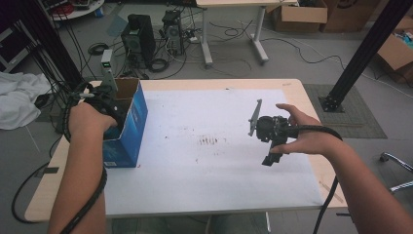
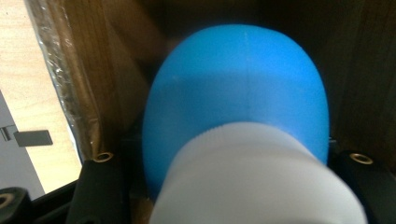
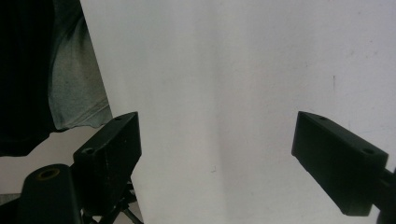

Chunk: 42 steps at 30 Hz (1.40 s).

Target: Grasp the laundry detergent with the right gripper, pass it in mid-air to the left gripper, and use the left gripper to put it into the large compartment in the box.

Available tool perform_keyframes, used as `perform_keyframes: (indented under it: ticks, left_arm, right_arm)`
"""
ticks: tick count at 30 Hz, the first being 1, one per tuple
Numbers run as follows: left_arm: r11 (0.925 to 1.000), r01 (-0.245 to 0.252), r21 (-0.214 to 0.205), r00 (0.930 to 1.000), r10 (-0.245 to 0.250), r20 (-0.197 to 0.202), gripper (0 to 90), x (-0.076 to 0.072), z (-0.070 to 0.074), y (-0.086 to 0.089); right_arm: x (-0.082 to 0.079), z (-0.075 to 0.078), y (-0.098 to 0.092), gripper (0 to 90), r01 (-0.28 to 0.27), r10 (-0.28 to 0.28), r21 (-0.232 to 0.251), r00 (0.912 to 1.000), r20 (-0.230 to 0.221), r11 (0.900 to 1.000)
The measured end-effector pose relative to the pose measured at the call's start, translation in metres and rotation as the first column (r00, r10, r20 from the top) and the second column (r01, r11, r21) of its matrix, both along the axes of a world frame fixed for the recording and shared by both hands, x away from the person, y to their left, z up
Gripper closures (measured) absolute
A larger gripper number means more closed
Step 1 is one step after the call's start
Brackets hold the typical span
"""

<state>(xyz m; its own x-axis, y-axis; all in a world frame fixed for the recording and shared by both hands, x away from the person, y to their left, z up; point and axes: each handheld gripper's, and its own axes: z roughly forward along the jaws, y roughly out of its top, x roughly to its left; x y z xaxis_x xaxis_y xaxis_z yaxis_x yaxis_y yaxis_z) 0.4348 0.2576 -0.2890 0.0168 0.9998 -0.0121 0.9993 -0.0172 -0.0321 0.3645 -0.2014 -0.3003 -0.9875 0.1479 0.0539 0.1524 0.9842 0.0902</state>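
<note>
Inside the blue box [image 1: 127,122], left tongs [image 2: 224,186] clamped on blue-and-white object [image 2: 238,93], right tongs [image 3: 217,154] wide apart, empty.

Beyond the table [image 1: 292,87] — computer towers [image 1: 139,36], cardboard boxes [image 1: 299,14], white cloth [image 1: 19,97].

– What do you see past your claw?

– My right gripper [image 3: 215,154] has its two black jaws wide apart. Nothing is between them. Under them is a white sheet [image 3: 233,70].

– And on the side?

– Some grey cloth [image 3: 74,88] next to something dark.
</note>
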Motion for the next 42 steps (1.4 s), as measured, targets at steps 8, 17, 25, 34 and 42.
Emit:
perform_keyframes:
  ticks: [8,17,25,34,42]
  left_arm:
    - [1.0000,0.000,-0.003,1.0000,0.000,0.009,38.7,-0.002,0.000,0.001]
    - [1.0000,-0.003,0.000,0.9997,0.003,0.025,38.5,-0.004,0.000,0.000]
    - [1.0000,-0.007,0.005,0.9968,0.007,0.079,37.3,-0.005,0.003,0.000]
    - [0.9999,0.007,0.010,0.9951,-0.008,0.098,30.7,-0.005,0.017,-0.006]
    - [0.9998,0.011,0.016,0.9959,-0.013,0.090,30.2,-0.005,0.023,-0.005]
  right_arm:
    - [0.001,-0.001,0.002,15.9,0.000,0.000,-0.001,1.0000,-0.009,1.0000]
    - [0.001,0.003,0.002,15.8,0.001,-0.001,0.002,0.9999,-0.010,1.0000]
    - [0.001,0.003,0.000,15.7,0.006,-0.006,0.011,0.9993,-0.036,0.9999]
    - [0.000,0.002,0.000,15.7,0.005,-0.004,0.012,0.9995,-0.031,0.9999]
    - [0.000,0.003,0.001,15.7,0.001,0.000,0.008,0.9997,-0.025,1.0000]
